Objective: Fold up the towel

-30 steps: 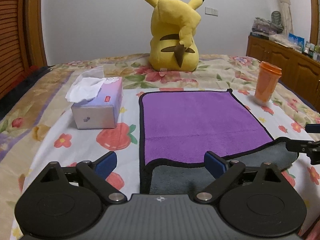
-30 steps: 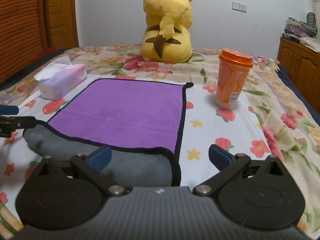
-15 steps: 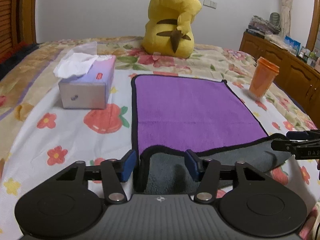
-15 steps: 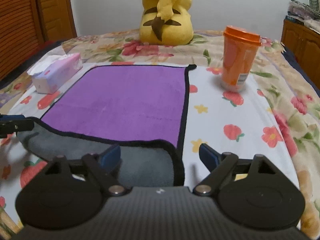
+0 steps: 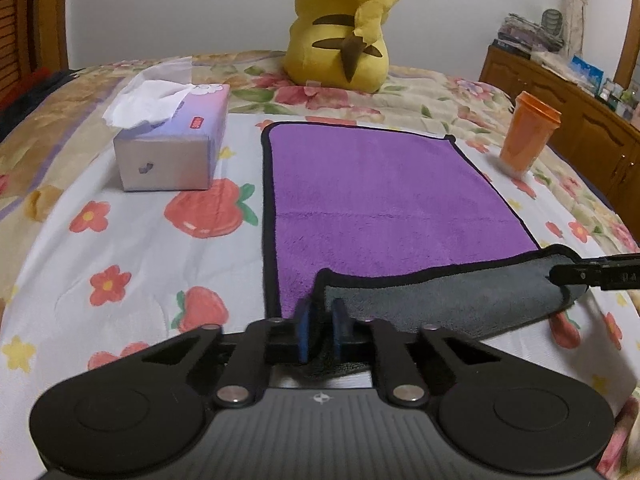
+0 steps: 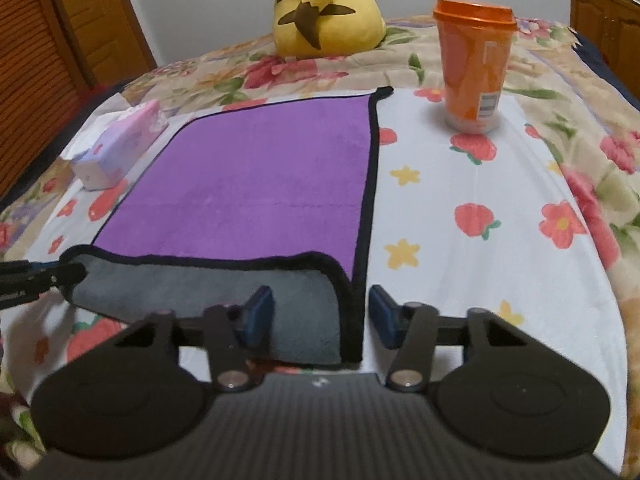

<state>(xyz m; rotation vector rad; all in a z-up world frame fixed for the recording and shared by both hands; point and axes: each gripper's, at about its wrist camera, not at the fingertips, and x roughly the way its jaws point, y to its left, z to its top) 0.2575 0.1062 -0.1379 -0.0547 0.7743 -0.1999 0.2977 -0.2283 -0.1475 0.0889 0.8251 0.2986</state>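
The towel (image 5: 384, 200) lies flat on the bed (image 5: 160, 264), purple side up, with a black border all around. Its near edge is turned over, so a grey strip of the underside (image 5: 440, 300) shows along the front.

The left gripper (image 5: 320, 330) is at the near left corner of the towel. Its blue fingers (image 5: 302, 334) are almost together, and the turned-over grey corner is pinched between them.

The right gripper (image 6: 320, 316) is at the near right corner. Its fingers (image 6: 258, 314) stand apart, one over the grey strip and the other over the sheet just beside the towel's black border; the corner sits in the gap between them, and they have hold of nothing. In the left wrist view this gripper appears as a dark bar (image 5: 596, 274) at the right end of the grey strip.

A tissue box (image 5: 172, 148) stands on the bed to the left of the towel, near it but apart. An orange cup (image 6: 474, 68) with a lid stands upright to the right of the towel, near its far right corner. A yellow plush toy (image 5: 340, 28) sits behind the towel, at the far side of the bed, with its back to the cameras.
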